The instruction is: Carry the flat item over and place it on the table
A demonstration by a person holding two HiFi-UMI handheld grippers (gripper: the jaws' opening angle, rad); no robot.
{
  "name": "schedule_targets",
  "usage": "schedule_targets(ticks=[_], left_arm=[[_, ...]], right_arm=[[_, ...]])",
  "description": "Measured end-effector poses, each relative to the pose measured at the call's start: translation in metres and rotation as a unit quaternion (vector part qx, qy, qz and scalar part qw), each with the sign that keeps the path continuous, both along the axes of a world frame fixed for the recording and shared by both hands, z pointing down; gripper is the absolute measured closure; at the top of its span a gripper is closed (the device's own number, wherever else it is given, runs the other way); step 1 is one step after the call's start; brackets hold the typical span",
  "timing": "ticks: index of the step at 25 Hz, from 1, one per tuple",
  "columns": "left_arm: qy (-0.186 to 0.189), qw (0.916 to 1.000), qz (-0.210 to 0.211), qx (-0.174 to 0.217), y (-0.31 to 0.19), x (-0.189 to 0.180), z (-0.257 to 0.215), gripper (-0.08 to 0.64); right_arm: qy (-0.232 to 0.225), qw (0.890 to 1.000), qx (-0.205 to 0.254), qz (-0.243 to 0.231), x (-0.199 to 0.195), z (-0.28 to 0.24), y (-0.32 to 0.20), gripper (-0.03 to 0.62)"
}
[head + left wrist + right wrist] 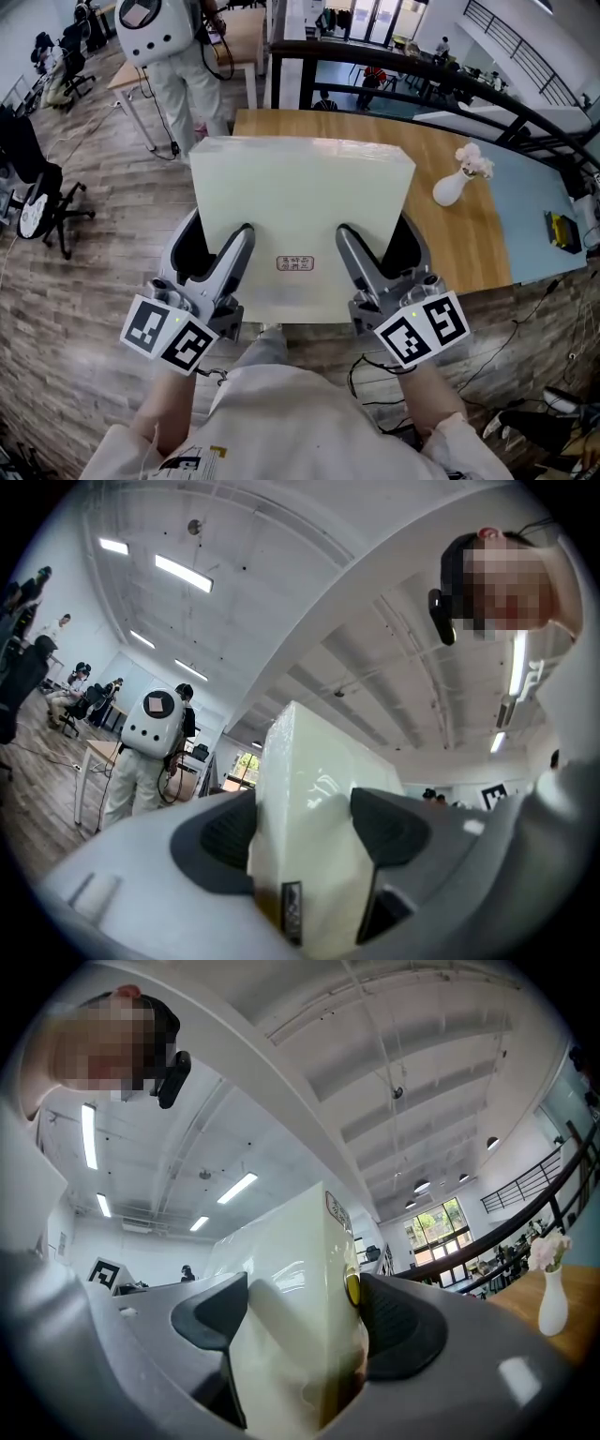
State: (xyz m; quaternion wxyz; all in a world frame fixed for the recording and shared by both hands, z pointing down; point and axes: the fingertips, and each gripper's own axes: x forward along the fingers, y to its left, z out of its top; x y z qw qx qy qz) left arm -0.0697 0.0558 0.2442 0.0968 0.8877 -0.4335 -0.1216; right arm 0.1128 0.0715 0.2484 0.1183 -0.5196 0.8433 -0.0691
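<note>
Head view: jaws clamp slab [300, 202] by near edge.

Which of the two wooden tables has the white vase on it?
The near table just beyond the box; the vase stands at its right. The far table shows none.

1. The room is bright and evenly lit by ceiling strip lights [183, 572], with daylight coming through the windows [436, 1227].
2. The flat box [300, 220] carries a soft sheen, and shadows are faint.
3. Both gripper views bend strongly, darken at the corners and blur up close.
</note>
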Motion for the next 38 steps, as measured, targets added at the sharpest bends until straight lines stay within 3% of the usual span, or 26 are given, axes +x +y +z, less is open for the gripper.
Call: schedule_targets(ticks=[11, 18, 25, 38], left_arm=[[0.007, 0.9999, 0.006, -0.011, -0.142, -0.038, -0.009, 0.252], [0.011, 0.9999, 0.001, -0.012, -0.154, -0.039, 0.001, 0.250], [0.013, 0.9994, -0.006, -0.031, -0.210, -0.052, 0.000, 0.250], [0.006, 0.9985, -0.031, -0.046, -0.250, -0.013, 0.013, 0.250]], right_arm=[[0.002, 1.000, -0.011, 0.003, -0.038, -0.010, -0.140, 0.224], [0.008, 1.000, -0.012, 0.005, -0.039, -0.003, -0.152, 0.222], [0.007, 0.999, -0.031, -0.006, -0.052, -0.005, -0.212, 0.222], [0.002, 0.999, -0.042, -0.027, -0.013, 0.011, -0.260, 0.222]])
